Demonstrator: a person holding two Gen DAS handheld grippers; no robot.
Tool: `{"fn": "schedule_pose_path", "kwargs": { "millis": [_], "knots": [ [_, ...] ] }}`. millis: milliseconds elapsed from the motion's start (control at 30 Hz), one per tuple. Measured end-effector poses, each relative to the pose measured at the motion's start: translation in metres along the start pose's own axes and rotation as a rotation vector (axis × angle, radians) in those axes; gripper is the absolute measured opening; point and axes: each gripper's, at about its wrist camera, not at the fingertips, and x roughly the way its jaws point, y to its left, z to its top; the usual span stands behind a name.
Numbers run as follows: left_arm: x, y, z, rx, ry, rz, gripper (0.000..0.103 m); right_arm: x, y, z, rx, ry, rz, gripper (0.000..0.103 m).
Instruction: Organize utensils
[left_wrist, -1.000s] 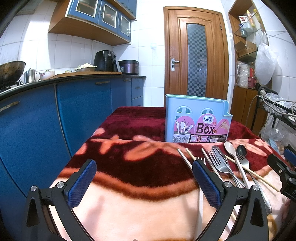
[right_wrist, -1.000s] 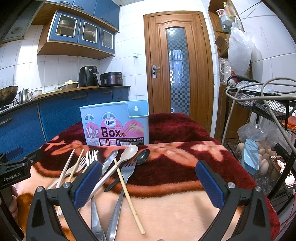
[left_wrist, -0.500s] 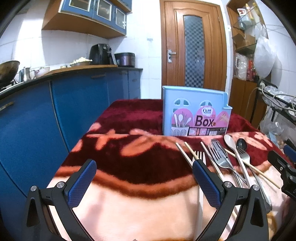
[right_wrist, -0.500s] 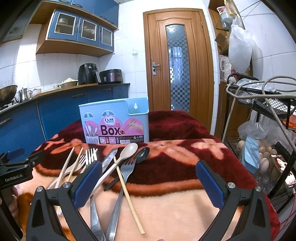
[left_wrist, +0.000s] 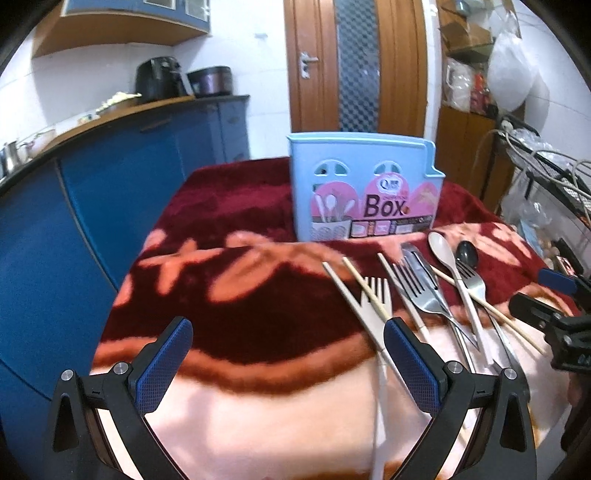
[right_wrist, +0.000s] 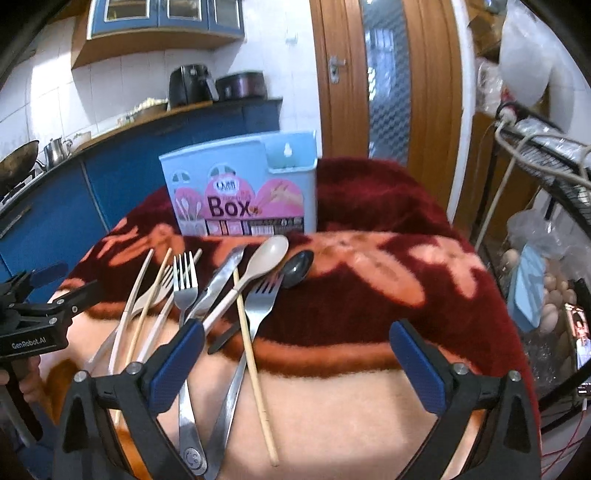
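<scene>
A light blue utensil box (left_wrist: 364, 192) (right_wrist: 240, 192) stands upright on the red and peach blanket (left_wrist: 240, 295). In front of it lie a beige spoon (right_wrist: 269, 253), a black spoon (right_wrist: 298, 264), steel forks (right_wrist: 184, 284), a knife (right_wrist: 221, 280), a beige fork (left_wrist: 376, 299) and loose chopsticks (right_wrist: 251, 350). My left gripper (left_wrist: 288, 365) is open over bare blanket, left of the pile. My right gripper (right_wrist: 295, 365) hovers over the handle ends; its jaws are closing but still wide, and the pads press on nothing.
Blue kitchen cabinets (left_wrist: 110, 206) run along the left of the table. A wire rack (right_wrist: 546, 177) with cables, bags and eggs (right_wrist: 550, 295) stands close on the right. A wooden door (left_wrist: 354, 62) is behind the box.
Both cameras have tipped down toward the table and drawn nearer; the box and utensils now look larger. No utensil has moved.
</scene>
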Motion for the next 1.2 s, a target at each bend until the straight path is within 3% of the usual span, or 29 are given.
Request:
{"fn": "schedule_pose_path", "kwargs": {
  "millis": [167, 367, 700, 900, 1200],
  "knots": [
    [0.011, -0.005, 0.012, 0.002, 0.064, -0.061, 0.075, 0.016, -0.007, 0.011, 0.03, 0.118, 0.043, 0.075],
    [0.033, -0.008, 0.022, -0.018, 0.154, -0.121, 0.047, 0.034, -0.013, 0.024, 0.066, 0.21, 0.075, 0.06],
    [0.055, -0.013, 0.032, -0.027, 0.228, -0.164, 0.038, 0.055, -0.033, 0.044, 0.138, 0.254, 0.098, 0.044],
    [0.066, -0.016, 0.036, -0.018, 0.273, -0.171, 0.024, 0.067, -0.038, 0.05, 0.164, 0.277, 0.124, 0.033],
    [0.075, -0.019, 0.036, -0.003, 0.286, -0.166, 0.024, 0.073, -0.042, 0.052, 0.165, 0.27, 0.139, 0.021]
  ]
}}
